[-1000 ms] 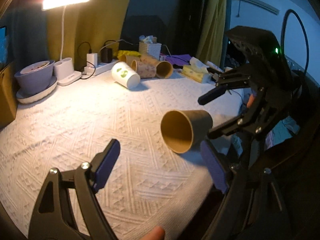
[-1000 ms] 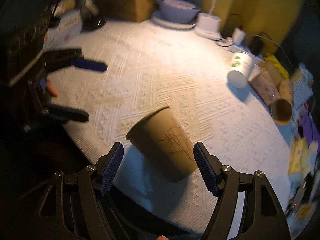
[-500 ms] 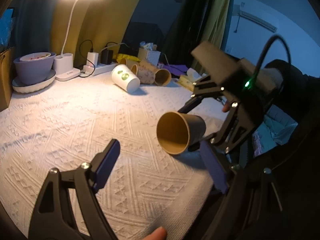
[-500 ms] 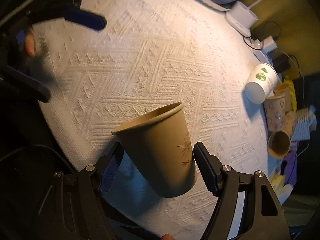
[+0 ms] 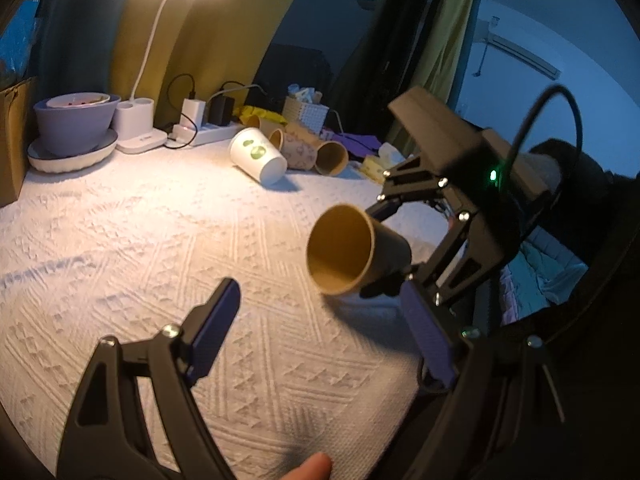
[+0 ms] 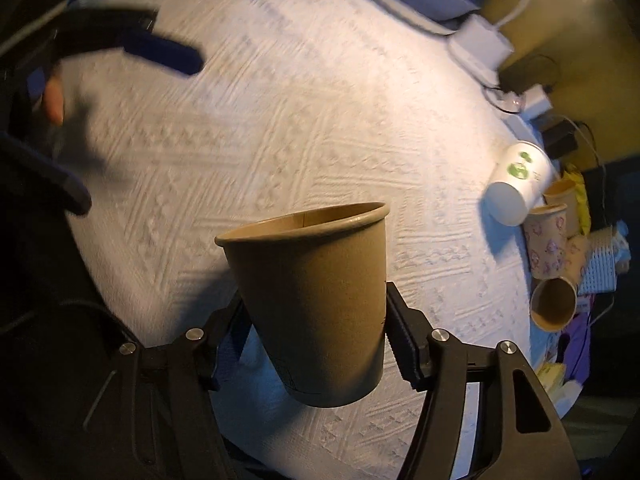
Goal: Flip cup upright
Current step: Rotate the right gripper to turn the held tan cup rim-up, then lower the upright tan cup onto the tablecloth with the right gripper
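A brown paper cup [image 6: 316, 304] is held in my right gripper [image 6: 314, 340], whose pads are shut on its lower wall. The cup is lifted off the white tablecloth [image 6: 304, 120] and nearly upright in the right wrist view, mouth up. In the left wrist view the same cup [image 5: 352, 256] points its open mouth toward the camera, held by the right gripper [image 5: 394, 248] near the table's right edge. My left gripper [image 5: 324, 320] is open and empty, just in front of the cup; it also shows blurred in the right wrist view [image 6: 132, 120].
A white cup with green marks [image 5: 258, 155] lies on its side at the back, with several brown and patterned cups [image 5: 304, 150] beside it. A lamp base [image 5: 138, 128], a power strip [image 5: 204, 134] and a purple bowl [image 5: 74, 124] stand at the back left.
My right gripper has closed on the brown cup, lifted it and turned it from lying sideways toward upright. The left gripper stayed open.
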